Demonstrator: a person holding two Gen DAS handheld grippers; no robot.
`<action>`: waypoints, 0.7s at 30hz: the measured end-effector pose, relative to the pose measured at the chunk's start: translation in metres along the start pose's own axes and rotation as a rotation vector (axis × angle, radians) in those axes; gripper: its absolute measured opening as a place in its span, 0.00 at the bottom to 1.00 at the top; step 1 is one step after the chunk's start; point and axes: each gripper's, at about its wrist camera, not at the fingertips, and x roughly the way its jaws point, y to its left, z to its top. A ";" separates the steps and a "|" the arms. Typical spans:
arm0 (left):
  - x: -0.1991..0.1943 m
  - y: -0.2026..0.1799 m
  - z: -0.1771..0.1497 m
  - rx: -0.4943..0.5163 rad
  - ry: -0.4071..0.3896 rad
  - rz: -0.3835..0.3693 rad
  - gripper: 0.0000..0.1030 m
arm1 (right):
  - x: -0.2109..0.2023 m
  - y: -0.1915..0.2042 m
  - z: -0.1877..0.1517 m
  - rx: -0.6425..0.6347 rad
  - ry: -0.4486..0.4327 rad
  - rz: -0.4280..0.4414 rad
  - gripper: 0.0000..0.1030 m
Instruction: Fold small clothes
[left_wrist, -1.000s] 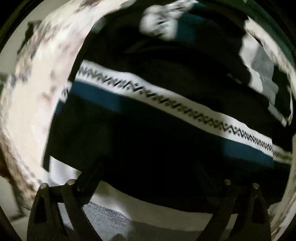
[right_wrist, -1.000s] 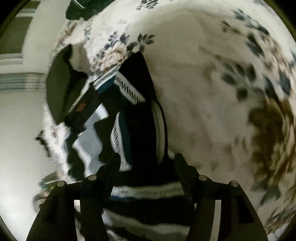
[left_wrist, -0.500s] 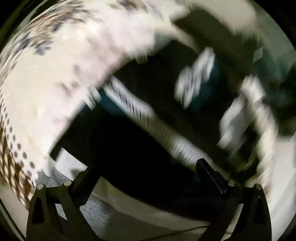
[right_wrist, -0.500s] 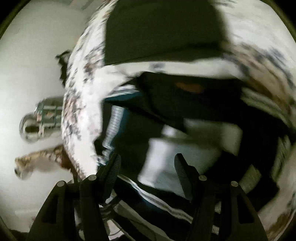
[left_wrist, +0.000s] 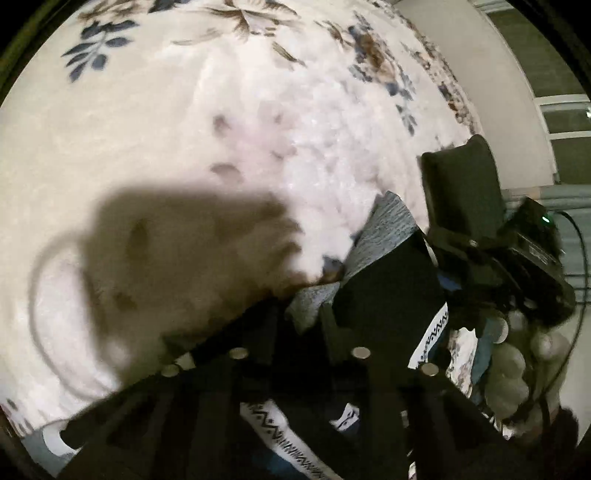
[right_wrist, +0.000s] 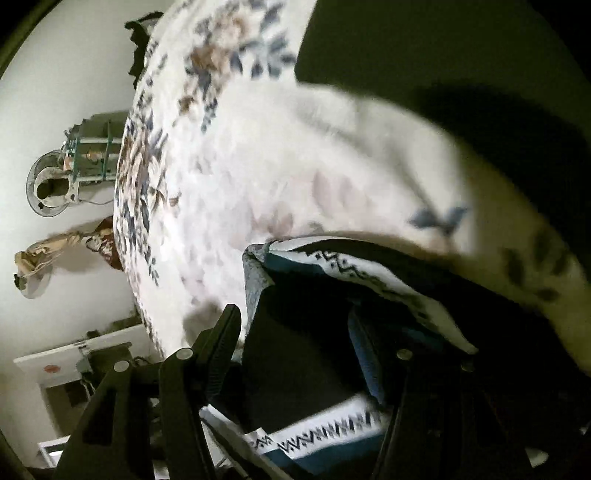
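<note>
A black garment (left_wrist: 388, 295) with white zigzag bands, teal stripes and a grey-blue inside lies bunched on a floral bedspread (left_wrist: 221, 129). My left gripper (left_wrist: 297, 325) points down at its edge, its jaws closing, with a grey-blue fold pinched between the fingers. In the right wrist view the same garment (right_wrist: 303, 362) shows a folded corner and a zigzag band (right_wrist: 369, 275). My right gripper (right_wrist: 299, 332) straddles that corner and its jaws are closing. Black cloth lies between them, with a slim gap at the left finger (right_wrist: 221, 343). The right finger is lost against the dark cloth.
A dark green cushion (right_wrist: 424, 48) lies on the bed beyond the garment and shows in the left wrist view too (left_wrist: 465, 192). A hand (left_wrist: 506, 373) holds the other tool at the right. Off the bed's edge stand a fan (right_wrist: 48, 184) and a low white shelf (right_wrist: 74, 354).
The left jaws went from wide open over the spread garment to closed on a fold. Both views swung and rolled. The right gripper travelled to the garment's corner and its jaws narrowed slightly.
</note>
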 end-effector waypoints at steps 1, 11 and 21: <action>-0.001 0.002 -0.002 0.012 -0.002 0.004 0.12 | 0.002 0.004 0.001 -0.025 -0.019 0.014 0.20; -0.005 0.009 -0.003 0.040 -0.011 -0.056 0.11 | -0.014 -0.007 0.018 0.036 -0.178 -0.093 0.03; -0.012 0.026 0.002 -0.072 0.022 -0.077 0.40 | -0.037 -0.029 0.019 0.199 -0.205 0.175 0.60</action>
